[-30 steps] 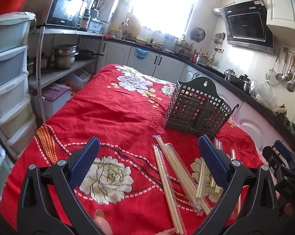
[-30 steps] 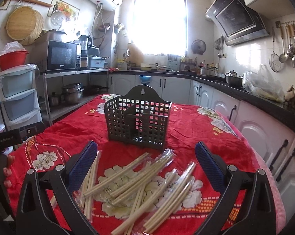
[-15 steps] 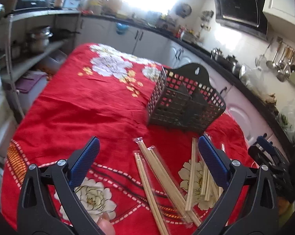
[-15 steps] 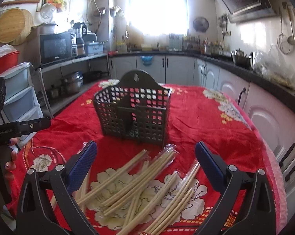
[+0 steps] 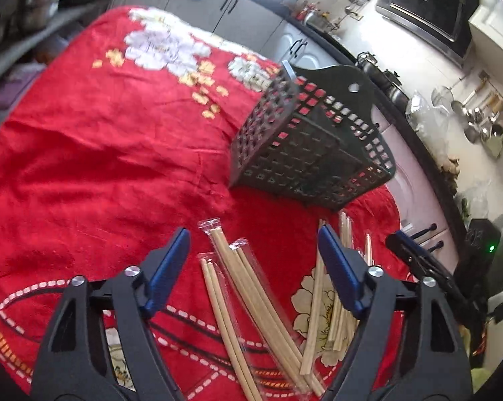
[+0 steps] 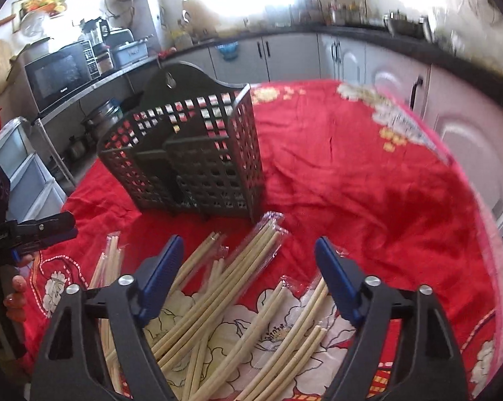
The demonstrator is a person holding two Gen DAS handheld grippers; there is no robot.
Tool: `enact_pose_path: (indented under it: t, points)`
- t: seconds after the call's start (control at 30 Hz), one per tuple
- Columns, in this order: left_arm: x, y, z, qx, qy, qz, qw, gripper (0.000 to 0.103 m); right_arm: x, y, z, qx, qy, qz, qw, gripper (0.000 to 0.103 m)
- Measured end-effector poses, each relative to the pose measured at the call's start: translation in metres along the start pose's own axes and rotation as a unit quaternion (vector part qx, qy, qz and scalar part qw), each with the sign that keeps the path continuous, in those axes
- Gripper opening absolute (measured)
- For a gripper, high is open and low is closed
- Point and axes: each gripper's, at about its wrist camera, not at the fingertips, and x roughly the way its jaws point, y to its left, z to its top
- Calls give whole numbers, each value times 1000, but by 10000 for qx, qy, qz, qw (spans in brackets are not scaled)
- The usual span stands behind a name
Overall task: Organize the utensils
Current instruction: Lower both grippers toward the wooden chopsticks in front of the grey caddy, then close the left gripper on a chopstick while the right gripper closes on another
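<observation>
Wrapped chopsticks are seen scattered in a loose heap across the red floral tablecloth, most of them sealed in clear plastic sleeves, some crossed over one another, the whole lot spread on the near part of the table. Just beyond them the dark perforated utensil holder is stood upright on the cloth, its arched back plate with a hanging hole raised at the rear and a divider visible inside; nothing can be made out in its compartments. In the left wrist view the same holder is shown tilted by the lens, with sleeved pairs laid directly below the left gripper, whose blue-padded jaws are held wide apart with nothing between them. The right gripper is likewise held spread and empty above the heap, several sticks being framed between its pads. Between each gripper and the holder only the chopstick pile is found. At the left edge of the right wrist view the other gripper is caught, with fingers of the person's left hand wrapped around its handle. Around the table, white cabinets under a dark counter, a microwave on a shelf and a range hood are seen; ladles are hung on the wall.
</observation>
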Motion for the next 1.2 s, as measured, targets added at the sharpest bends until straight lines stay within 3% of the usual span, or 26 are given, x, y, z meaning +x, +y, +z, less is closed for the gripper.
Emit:
enact_pose_path:
  t: [0.23, 0.47, 0.67, 0.97, 1.2]
  points:
    - [24, 18, 7, -395, 468, -309, 9976, 50, 18, -8, 1, 164, 341, 136, 9992, 57]
    - [46, 31, 6, -685, 797, -273, 9941, 49, 26, -16, 4, 342, 506, 218, 9979, 52]
    - [54, 27, 12, -608, 775, -164, 9950, 48, 42, -26, 6, 605, 807, 367, 9942, 47]
    - [62, 27, 16, -427, 683, 63, 9967, 26, 69, -37, 9, 1048, 1165, 599, 9858, 39]
    - [66, 31, 17, -403, 628, 182, 9971, 7, 73, -48, 8, 1319, 1171, 733, 9816, 23]
